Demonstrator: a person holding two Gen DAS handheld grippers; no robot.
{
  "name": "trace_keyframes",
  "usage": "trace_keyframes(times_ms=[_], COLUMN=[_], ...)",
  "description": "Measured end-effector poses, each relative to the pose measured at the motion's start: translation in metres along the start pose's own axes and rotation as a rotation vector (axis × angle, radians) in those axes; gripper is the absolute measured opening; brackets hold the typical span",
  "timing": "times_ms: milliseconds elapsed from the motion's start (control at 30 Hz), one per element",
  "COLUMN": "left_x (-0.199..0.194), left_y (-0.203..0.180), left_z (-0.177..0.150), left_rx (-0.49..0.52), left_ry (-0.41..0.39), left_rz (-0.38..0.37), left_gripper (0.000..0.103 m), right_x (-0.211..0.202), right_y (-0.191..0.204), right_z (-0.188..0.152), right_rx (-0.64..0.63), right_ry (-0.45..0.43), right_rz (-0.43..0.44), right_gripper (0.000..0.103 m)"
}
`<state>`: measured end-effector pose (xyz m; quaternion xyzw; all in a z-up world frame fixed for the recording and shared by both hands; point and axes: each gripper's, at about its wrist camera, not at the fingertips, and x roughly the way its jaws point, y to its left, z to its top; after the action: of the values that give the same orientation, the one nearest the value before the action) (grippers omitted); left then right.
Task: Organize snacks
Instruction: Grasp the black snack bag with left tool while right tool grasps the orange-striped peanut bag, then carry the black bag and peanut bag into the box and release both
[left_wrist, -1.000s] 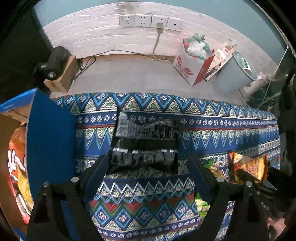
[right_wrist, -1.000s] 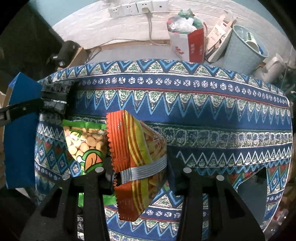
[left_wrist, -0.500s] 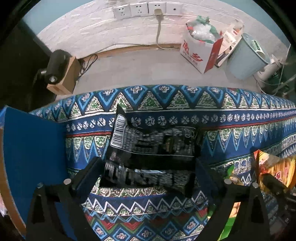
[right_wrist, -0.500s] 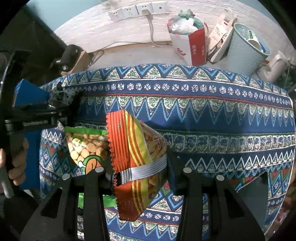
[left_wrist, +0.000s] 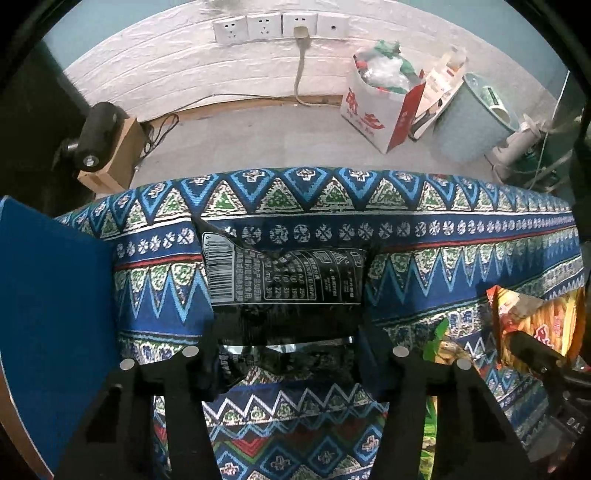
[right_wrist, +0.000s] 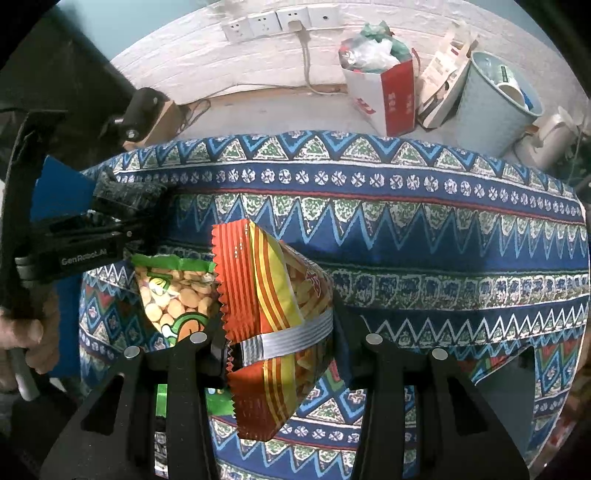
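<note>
Left gripper (left_wrist: 284, 350) jaws have just been closing and now pinch the near edge of the black snack packet (left_wrist: 284, 284), which lies barcode-up on the patterned tablecloth (left_wrist: 443, 266), just right of the blue box flap (left_wrist: 51, 295). Right gripper (right_wrist: 279, 332) is clamped on the orange chip bag (right_wrist: 273, 295), holding it above the cloth. Green biscuit bag (right_wrist: 173, 291) lies on the cloth just left of the chip bag. Person's hand (right_wrist: 26, 332) grips the left tool's handle at frame edge.
</note>
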<state>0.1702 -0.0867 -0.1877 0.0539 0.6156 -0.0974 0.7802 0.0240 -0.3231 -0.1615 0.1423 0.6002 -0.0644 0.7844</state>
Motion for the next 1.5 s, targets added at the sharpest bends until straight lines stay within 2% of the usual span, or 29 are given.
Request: trace_keyframes(times_ms=[200, 800, 1100, 1500], left_x=[-0.019, -0.089, -0.122, -0.161], left_y=[0.009, 0.031, 0.062, 0.083], left_z=[-0.005, -0.035, -0.057, -0.079], left_rx=[-0.023, 0.021, -0.005, -0.002], left_ry=[-0.031, -0.170, -0.226, -0.308], left_rz=[-0.007, 0.049, 0.069, 0.103], left_gripper=[0.057, 0.057, 0.057, 0.057], right_x=[-0.013, -0.051, -0.061, -0.071], right_y=[0.011, 0.060, 0.087, 0.126], right_z=[0.003, 0.011, 0.016, 0.021], right_rx=[-0.033, -0.128, -0.163, -0.214], right_ry=[-0.044, -0.157, -0.195, -0.234], right_rz=[-0.017, -0.039, -0.021, 0.004], right_gripper=[0.041, 0.041, 0.041, 0.041])
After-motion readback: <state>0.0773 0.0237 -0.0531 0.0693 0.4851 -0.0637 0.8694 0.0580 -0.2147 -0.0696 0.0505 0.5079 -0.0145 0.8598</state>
